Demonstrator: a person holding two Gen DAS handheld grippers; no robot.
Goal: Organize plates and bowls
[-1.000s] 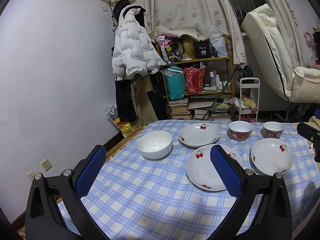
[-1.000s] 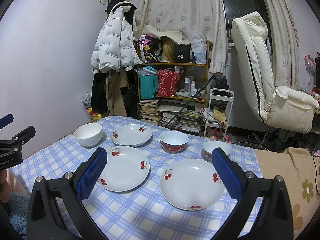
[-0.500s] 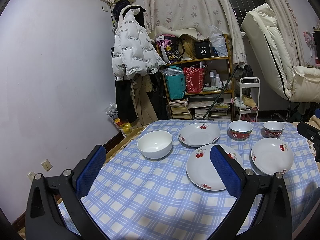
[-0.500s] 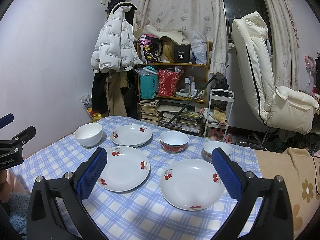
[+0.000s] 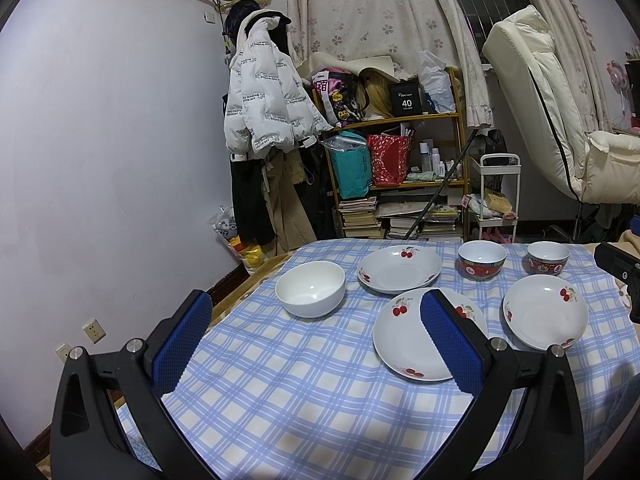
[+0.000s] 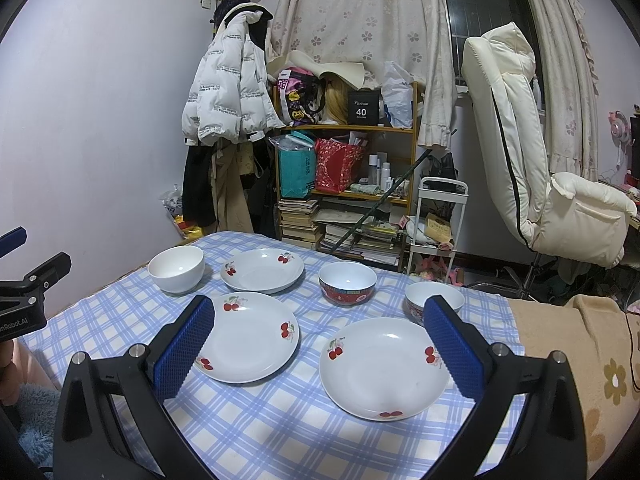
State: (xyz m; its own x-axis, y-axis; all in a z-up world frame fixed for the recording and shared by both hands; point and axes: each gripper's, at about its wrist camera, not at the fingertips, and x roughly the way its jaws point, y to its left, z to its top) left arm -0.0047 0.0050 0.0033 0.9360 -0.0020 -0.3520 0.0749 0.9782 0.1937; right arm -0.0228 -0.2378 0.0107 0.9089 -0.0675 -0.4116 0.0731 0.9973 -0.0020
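On a blue checked tablecloth (image 5: pixel 280 392) stand a plain white bowl (image 5: pixel 310 288) (image 6: pixel 176 268), three white cherry-print plates (image 5: pixel 400 268) (image 5: pixel 404 340) (image 5: pixel 544 316) and two red patterned bowls (image 5: pixel 482 259) (image 5: pixel 548 258). My left gripper (image 5: pixel 314 312) is open and empty, held above the near left part of the table, short of the white bowl. My right gripper (image 6: pixel 318 308) is open and empty, hovering before the two near plates (image 6: pixel 250 336) (image 6: pixel 384 366). Its right finger hides part of one red bowl (image 6: pixel 434 298); the other red bowl (image 6: pixel 347 282) and the far plate (image 6: pixel 262 270) show fully.
Behind the table are a cluttered shelf (image 5: pixel 400 160), a hanging white jacket (image 5: pixel 264 96), a small white cart (image 6: pixel 440 216) and a cream recliner (image 6: pixel 532 160). A beige flowered blanket (image 6: pixel 580 344) lies beside the cloth on the right. The wall (image 5: pixel 100 180) runs along the left.
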